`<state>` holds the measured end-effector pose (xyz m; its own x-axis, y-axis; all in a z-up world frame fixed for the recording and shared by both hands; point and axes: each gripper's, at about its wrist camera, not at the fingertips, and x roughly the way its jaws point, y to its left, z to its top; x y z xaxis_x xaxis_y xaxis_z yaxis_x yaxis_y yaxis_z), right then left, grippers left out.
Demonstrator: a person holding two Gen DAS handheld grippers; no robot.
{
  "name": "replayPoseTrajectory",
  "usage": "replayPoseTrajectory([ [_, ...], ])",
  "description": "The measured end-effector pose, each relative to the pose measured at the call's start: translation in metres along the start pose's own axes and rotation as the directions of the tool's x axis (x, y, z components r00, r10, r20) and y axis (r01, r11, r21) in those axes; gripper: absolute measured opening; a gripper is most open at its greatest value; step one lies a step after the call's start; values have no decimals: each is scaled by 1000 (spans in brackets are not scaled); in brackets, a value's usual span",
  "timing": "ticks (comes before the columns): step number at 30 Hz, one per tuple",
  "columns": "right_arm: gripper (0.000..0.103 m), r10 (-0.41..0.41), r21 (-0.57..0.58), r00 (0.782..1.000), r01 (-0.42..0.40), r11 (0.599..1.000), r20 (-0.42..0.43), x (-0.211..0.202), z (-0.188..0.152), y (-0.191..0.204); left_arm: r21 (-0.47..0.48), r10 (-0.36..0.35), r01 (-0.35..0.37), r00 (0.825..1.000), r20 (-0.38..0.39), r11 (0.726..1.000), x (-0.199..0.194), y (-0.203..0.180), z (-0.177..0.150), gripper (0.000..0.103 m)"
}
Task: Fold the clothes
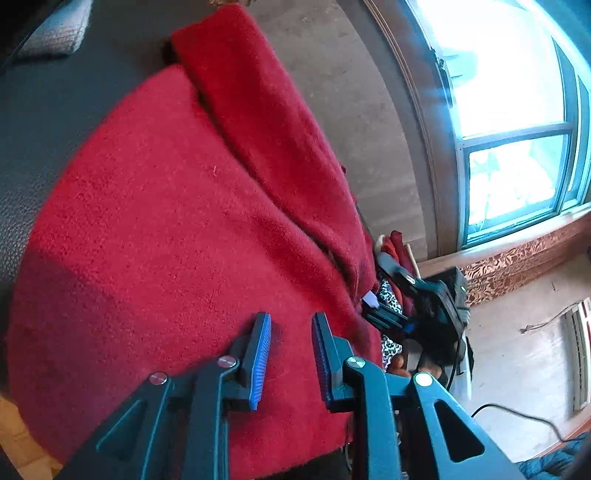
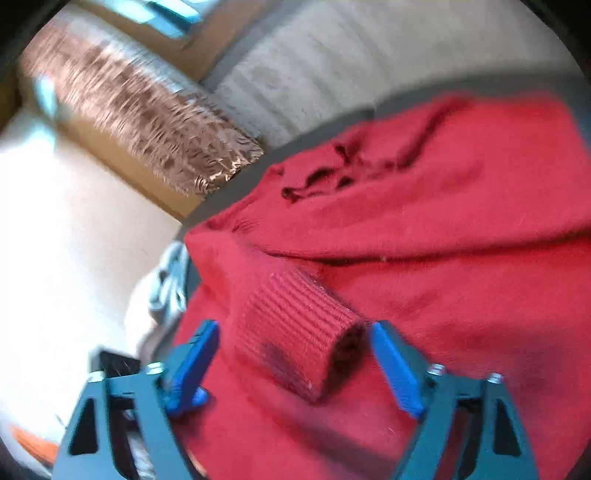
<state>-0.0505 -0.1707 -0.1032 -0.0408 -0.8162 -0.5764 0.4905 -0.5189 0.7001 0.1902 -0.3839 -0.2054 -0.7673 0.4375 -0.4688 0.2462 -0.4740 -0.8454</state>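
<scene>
A red knit sweater lies spread on a dark leather surface, with one sleeve folded along its far side. My left gripper hovers over the sweater's body near its right edge. Its blue pads stand a little apart with nothing pinched between them. At that same edge is my right gripper. In the right wrist view, the sweater's ribbed cuff lies between the wide-apart blue fingertips of the right gripper, and neither pad touches it. The sweater's neckline lies farther off.
A bright window and a brown patterned band stand on the right. Red and leopard-print clothes are piled beside the surface. A black cable runs over the pale floor. A grey cushion sits at the top left.
</scene>
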Motion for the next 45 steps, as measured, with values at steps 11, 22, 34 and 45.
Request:
replayPoseTrajectory([
  [11,15,59,15,998,-59,998,-11,17,3,28,-11,-32,32,999,12,999,-10,5,11,22],
  [22,15,101,-147,979,-75,986,179,-73,22,57,-28,-37,40,995,95,999,-26,-2,37,25],
  [34,19,-13,97,994,3,995,108,-50,-16,-23,-281,138,-50,944,301,958,-42,39,140,37],
  [45,45,-25,82,998,20,996,62,-40,-20,-40,-355,145,-60,965,217,933,8,53,188,39],
])
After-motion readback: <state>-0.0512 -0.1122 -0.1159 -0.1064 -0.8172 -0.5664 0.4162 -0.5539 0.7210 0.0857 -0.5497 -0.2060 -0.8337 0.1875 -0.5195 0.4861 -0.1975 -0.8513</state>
